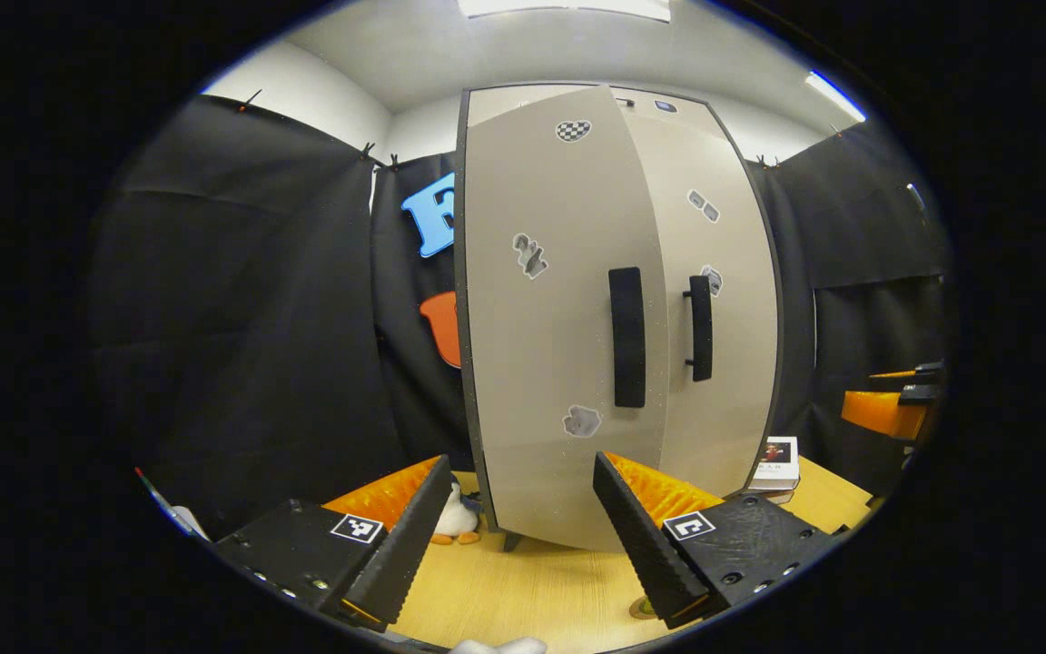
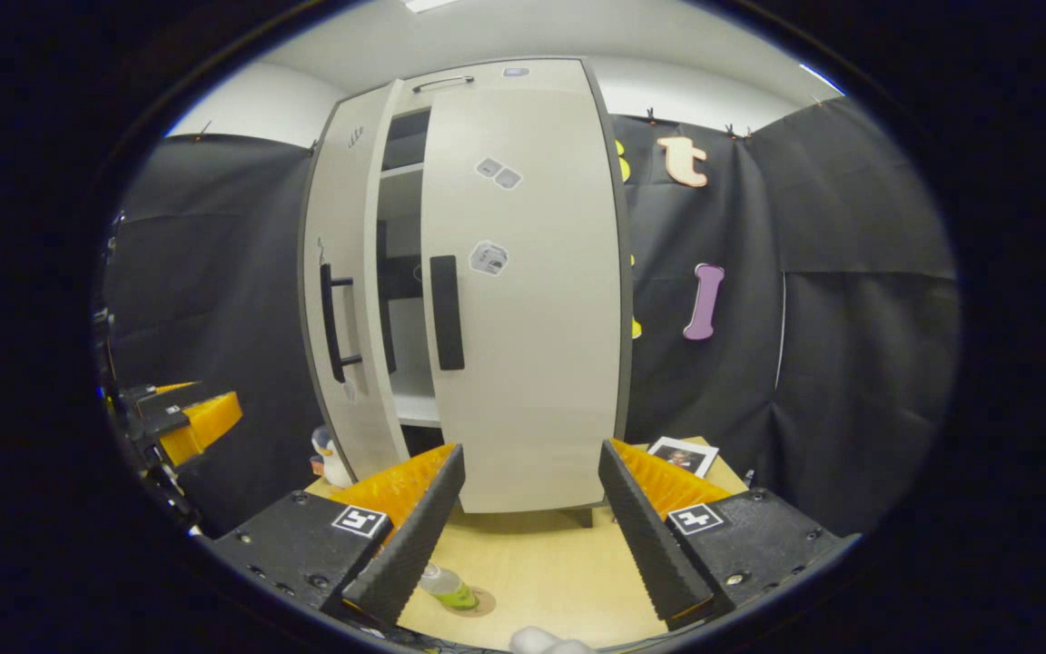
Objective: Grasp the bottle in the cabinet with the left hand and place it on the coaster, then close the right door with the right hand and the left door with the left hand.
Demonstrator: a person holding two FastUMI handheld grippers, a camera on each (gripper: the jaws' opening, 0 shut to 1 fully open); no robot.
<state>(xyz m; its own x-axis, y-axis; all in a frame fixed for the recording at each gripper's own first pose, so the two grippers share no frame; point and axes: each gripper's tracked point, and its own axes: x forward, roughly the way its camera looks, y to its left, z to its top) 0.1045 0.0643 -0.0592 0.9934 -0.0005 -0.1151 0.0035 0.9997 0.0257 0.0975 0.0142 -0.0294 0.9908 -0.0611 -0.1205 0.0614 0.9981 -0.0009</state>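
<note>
**Bottle's parked, left door still needs a shove**

Both tongs are spread wide and holding nothing. The left tongs [image 1: 516,531] point at the left door [image 1: 550,318], which hangs ajar, so I'd guess they're lining up to push it. The right tongs [image 2: 530,531] face the right door [image 2: 523,300], which looks about shut. The bottle [image 2: 447,586] sits on the coaster [image 2: 478,600] on the tabletop [image 2: 541,563], just below the right tongs' left finger, half cut off. A dark gap between the doors hides most of the shelves.
</note>
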